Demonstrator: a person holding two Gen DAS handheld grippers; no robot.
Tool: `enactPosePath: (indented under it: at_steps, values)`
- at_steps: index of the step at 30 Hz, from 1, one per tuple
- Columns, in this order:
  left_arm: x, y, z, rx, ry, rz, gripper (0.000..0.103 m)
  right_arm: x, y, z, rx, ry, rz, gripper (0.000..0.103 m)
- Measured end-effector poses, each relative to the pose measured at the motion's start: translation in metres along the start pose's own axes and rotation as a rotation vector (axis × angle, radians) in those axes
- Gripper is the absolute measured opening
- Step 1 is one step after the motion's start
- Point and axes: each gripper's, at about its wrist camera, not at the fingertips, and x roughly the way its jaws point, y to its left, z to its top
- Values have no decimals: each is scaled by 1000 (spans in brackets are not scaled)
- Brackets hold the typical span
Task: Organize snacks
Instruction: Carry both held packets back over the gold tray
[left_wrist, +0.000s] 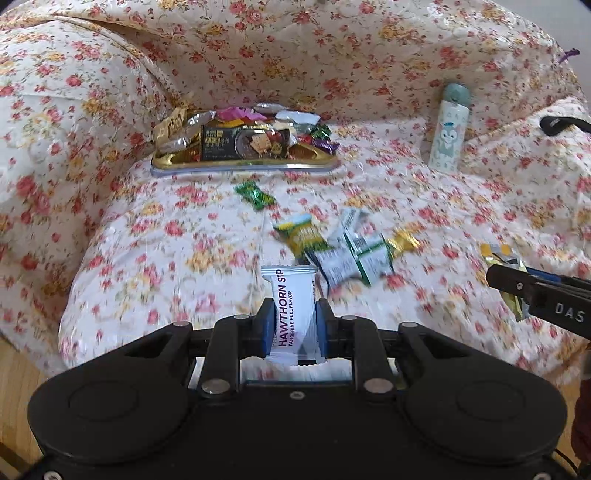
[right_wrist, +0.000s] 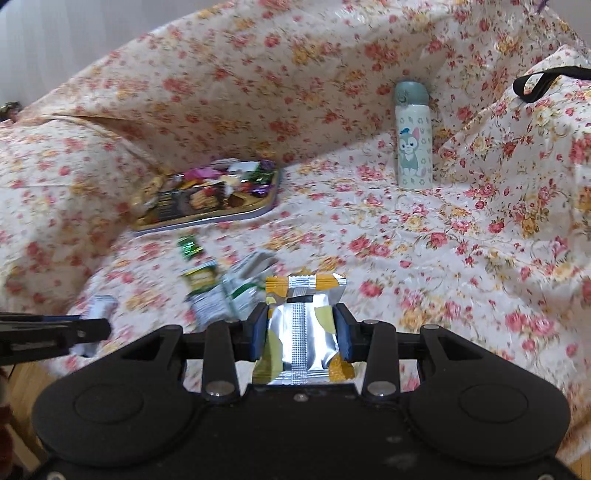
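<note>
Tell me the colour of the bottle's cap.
The bottle has a grey-green cap, clearest in the right wrist view.

Home: floral-covered sofa, wooden floor

Cartoon-cat bottle stands upright, far beyond the fingers, off right. Floral cover everywhere. Black strap further right.

Both wrist views face down-forward, sharing tray, bottle.
</note>
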Motion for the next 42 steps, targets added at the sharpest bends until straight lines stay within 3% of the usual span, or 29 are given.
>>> enactPosePath:
  at_steps: [17, 27, 42]
  values:
    - [-35, -25, -77, -42, 123, -26, 30, -74, 24, -72, -55, 85, 72, 40]
    - [-33, -38, -107, -65, 206, -49, 30, -84, 11, -96, 29, 130, 77, 40]
    - [-20, -40, -123, -67, 292, -63, 30, -69, 13, -108, 8, 196, 45, 40]
